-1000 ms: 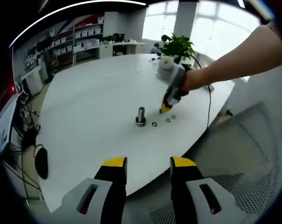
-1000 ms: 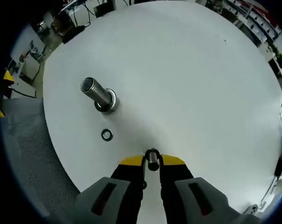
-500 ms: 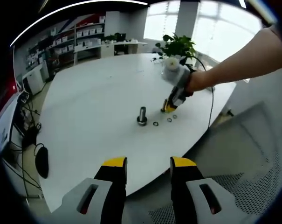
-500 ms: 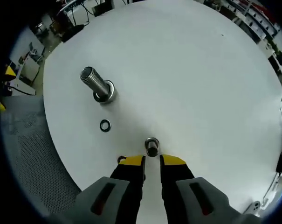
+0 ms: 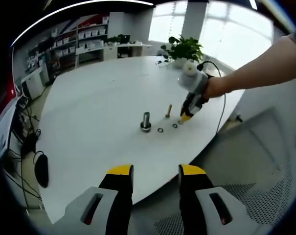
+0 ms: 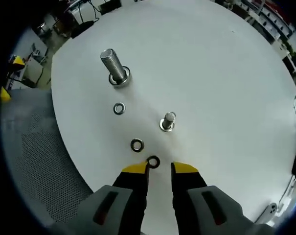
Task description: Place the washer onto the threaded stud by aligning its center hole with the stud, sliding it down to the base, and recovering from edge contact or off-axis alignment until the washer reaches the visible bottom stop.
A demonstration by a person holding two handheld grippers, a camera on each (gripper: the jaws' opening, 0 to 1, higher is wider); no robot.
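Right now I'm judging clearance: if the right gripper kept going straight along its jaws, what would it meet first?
Probably the washer lying on the table just ahead of the right gripper; the small stud stands beyond it. Depth is uncertain.

Round white table [image 5: 89, 107] at centre frame, storage shelving [image 5: 86, 39] upper left, bright windows [image 5: 221, 24] upper right, potted plant [image 5: 184, 49] at table's far edge, grey mesh chair [image 5: 265, 191] lower right.

a round white table [image 5: 99, 98] holds a large upright stud [image 5: 146, 121], a smaller bolt [image 5: 169, 110] standing near it and small washers [image 5: 160, 130] lying beside them. a person's hand [image 5: 214, 88] holds the right gripper [image 5: 187, 117] just over the washers. the left gripper [image 5: 156, 171] hangs open off the table's near edge.
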